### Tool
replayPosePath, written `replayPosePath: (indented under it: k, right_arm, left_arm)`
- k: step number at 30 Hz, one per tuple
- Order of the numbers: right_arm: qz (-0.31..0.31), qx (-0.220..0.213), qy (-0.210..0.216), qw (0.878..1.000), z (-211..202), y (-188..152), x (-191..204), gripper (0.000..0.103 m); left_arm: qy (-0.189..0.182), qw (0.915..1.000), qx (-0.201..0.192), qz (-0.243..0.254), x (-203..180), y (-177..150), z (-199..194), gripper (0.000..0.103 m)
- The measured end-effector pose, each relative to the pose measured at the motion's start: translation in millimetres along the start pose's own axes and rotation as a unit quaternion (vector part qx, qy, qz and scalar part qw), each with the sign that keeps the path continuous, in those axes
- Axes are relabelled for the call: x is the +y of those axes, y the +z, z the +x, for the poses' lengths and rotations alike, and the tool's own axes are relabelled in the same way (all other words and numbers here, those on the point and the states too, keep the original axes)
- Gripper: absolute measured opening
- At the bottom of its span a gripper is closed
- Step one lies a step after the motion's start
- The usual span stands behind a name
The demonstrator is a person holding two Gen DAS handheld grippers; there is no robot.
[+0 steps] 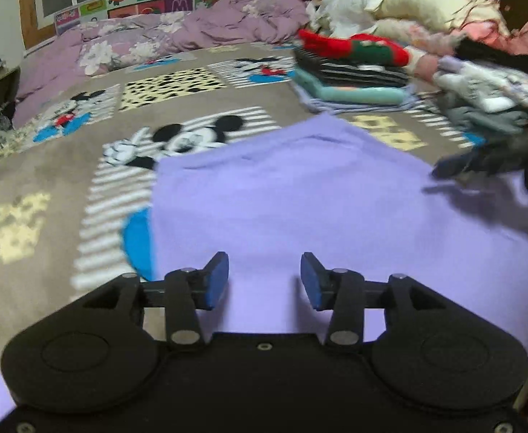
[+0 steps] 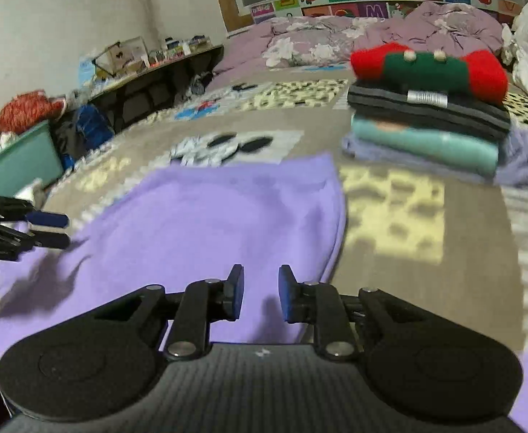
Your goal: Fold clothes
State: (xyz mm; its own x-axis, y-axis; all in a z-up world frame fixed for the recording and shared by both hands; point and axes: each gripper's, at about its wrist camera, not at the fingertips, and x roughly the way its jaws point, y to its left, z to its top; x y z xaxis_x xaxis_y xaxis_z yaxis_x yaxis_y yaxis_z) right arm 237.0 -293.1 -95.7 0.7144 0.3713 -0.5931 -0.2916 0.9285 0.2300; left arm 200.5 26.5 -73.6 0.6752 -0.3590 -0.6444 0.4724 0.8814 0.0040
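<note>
**Both grippers empty above a lilac garment spread on the bed**

Nearest the left wrist camera, the left gripper (image 1: 264, 281) hangs over the lilac garment (image 1: 318, 198) with its blue pads (image 1: 217, 281) set well apart and nothing between them. In the right wrist view, the right gripper (image 2: 261, 297) stands with a narrower gap between its pads, also empty, above the near right edge of the same garment (image 2: 210, 223). Neither gripper touches the cloth, as far as the blur allows.

The lilac garment lies flat on the bed's cartoon-mouse blanket (image 1: 65, 166), its far edge forming a blunt corner. Each gripper shows in the other's view: the right one as a dark blurred shape at the right edge of the left view (image 1: 480, 164), the left one at the left edge of the right view (image 2: 49, 229), its blue fingers a little apart.

Beyond the garment, on the blanket, stands a stack of folded clothes (image 2: 430, 122): a red and green knit on top, dark striped pieces under it, a teal piece below, and a pale blue one at the bottom. Right of the stack lies a heap of unfolded clothes (image 1: 480, 86). Further back a rumpled mauve floral quilt (image 1: 199, 32) runs along the headboard side, under a band of colourful picture tiles (image 2: 358, 1) and a window. Left of the bed a low shelf (image 2: 148, 75) carries small clutter.
</note>
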Motion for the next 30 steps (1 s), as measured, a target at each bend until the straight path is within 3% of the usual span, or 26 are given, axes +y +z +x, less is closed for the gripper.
replayPosePath:
  k: [2, 4, 6, 7, 9, 12, 17, 19, 22, 26, 30]
  right_arm:
    - [-0.032, 0.026, -0.036, 0.999, 14, -26, 15, 0.022]
    - [-0.05, 0.003, -0.062, 0.997, 9, -36, 29, 0.022]
    - [-0.05, -0.02, -0.072, 0.996, -7, -35, 43, 0.022]
    - [-0.049, -0.038, -0.07, 0.996, -17, -37, 50, 0.025]
    - [-0.015, -0.072, -0.073, 0.995, -41, -44, 50, 0.032]
    - [0.092, -0.126, -0.081, 0.984, -75, -62, 23, 0.036]
    - [0.277, -0.203, -0.147, 0.928, -127, -108, -57, 0.038]
    - [0.34, -0.223, -0.171, 0.898, -142, -124, -91, 0.049]
    - [0.41, -0.242, -0.173, 0.862, -147, -140, -133, 0.056]
    - [0.462, -0.255, -0.159, 0.834, -139, -147, -175, 0.057]
    - [0.472, -0.266, -0.143, 0.828, -132, -141, -199, 0.057]
  left_arm:
    - [0.009, 0.9998, 0.015, 0.002, -17, -14, 8, 0.047]
    - [0.05, 0.9977, 0.042, 0.019, -32, -27, 21, 0.046]
    - [0.041, 0.9989, 0.008, 0.022, -49, -30, 6, 0.045]
    - [0.03, 0.9993, -0.012, 0.017, -56, -29, -4, 0.049]
    - [0.019, 0.999, -0.039, 0.016, -74, -29, -18, 0.052]
    - [0.002, 0.9978, -0.057, 0.033, -102, -32, -28, 0.052]
    - [-0.056, 0.9927, -0.073, 0.078, -159, -32, -36, 0.053]
    - [-0.069, 0.988, -0.075, 0.116, -186, -30, -32, 0.053]
    - [-0.076, 0.9775, -0.08, 0.18, -225, -28, -22, 0.053]
    - [-0.079, 0.9595, -0.078, 0.259, -267, -26, -4, 0.054]
    - [-0.059, 0.9403, -0.064, 0.329, -296, -37, 18, 0.054]
